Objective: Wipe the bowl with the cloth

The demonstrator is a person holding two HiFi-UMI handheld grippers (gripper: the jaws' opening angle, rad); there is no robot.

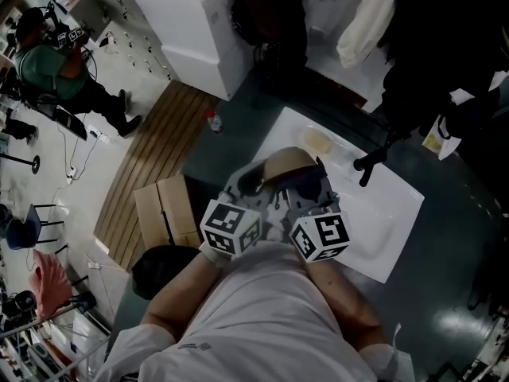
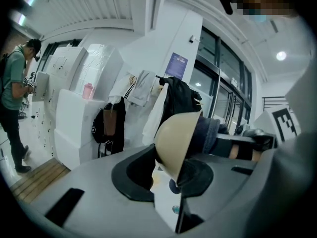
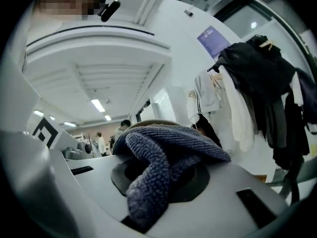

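At a white table (image 1: 394,213), near a white cabinet (image 1: 199,30) and a slatted wooden platform (image 1: 151,165), a person in a white shirt holds a tan bowl (image 1: 290,162) tipped on its side between two handheld grippers. A bystander in a green shirt (image 1: 56,66) stands well apart. The left gripper (image 2: 168,175) pinches the bowl's rim, the rounded underside facing that gripper's camera. The right gripper (image 3: 163,175) is clamped on a blue-grey terry cloth (image 3: 168,152), bunched at the bowl's open side. A purple wall poster (image 2: 176,66) carries print too small to read. A red-capped bottle (image 1: 213,122) stands by the platform.
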